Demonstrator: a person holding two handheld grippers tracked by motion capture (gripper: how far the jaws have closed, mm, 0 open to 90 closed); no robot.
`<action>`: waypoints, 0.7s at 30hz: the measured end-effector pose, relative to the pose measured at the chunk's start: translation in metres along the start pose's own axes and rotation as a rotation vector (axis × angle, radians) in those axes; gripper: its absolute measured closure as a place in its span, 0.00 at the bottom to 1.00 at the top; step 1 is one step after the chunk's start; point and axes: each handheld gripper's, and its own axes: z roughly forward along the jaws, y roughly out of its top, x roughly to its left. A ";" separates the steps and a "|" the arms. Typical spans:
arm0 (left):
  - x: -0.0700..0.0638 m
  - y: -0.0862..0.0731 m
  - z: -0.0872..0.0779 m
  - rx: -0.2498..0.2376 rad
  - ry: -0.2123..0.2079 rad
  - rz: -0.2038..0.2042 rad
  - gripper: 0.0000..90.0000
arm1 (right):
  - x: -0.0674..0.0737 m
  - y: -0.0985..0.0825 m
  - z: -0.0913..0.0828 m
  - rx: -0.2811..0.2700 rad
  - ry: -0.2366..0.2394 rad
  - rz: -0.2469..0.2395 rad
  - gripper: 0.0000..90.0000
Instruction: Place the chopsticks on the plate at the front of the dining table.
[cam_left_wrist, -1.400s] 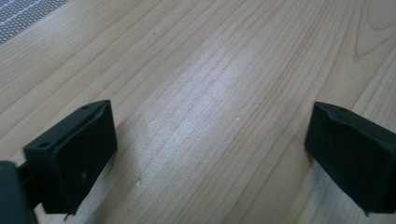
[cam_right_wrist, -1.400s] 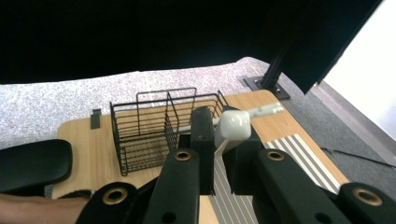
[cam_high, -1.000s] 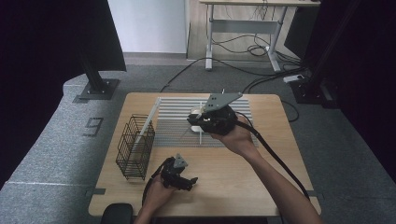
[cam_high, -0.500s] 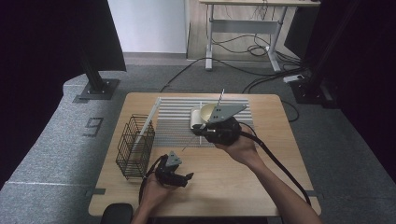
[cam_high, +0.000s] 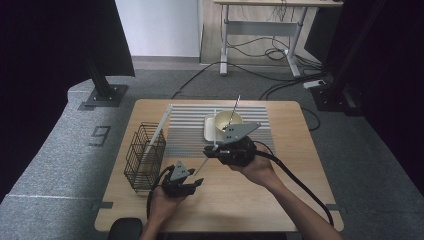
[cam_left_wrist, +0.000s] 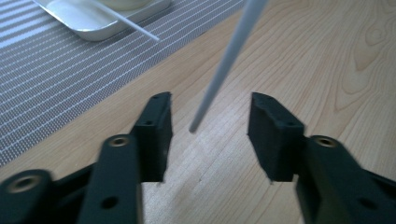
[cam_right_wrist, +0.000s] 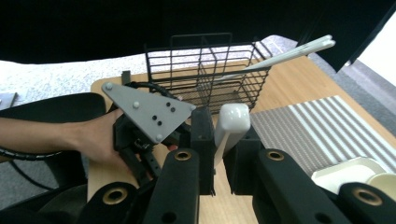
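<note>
On the wooden table the right hand-held gripper is clenched on a white chopstick; in the right gripper view its blunt end stands up between the two black jaws, which press it from both sides. In the high view the stick slants down and left from that gripper, its thin tip near the left hand-held gripper. The left gripper view shows that tip hanging in the gap between the spread jaws, touching neither: the left hand-held gripper is released and grasps nothing. The left one sits near the front edge of the table, just right of a black wire basket; two more white sticks lean out of the basket toward the back. Behind the grippers lies a grey striped mat, and on it a white tray with a cream bowl inside. A thin stick rises at a slant from the bowl. The right hand holds its gripper at the mat's front edge.
</note>
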 end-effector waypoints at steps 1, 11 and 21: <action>0.000 0.000 0.000 -0.004 -0.002 0.002 0.60 | 0.001 0.000 0.001 0.004 0.003 -0.001 0.93; -0.005 0.000 0.000 -0.018 -0.036 0.042 0.90 | -0.001 -0.001 0.008 0.006 0.041 0.028 0.93; -0.014 0.002 0.000 -0.016 -0.033 0.121 0.95 | -0.011 -0.001 0.007 0.002 -0.003 0.045 0.88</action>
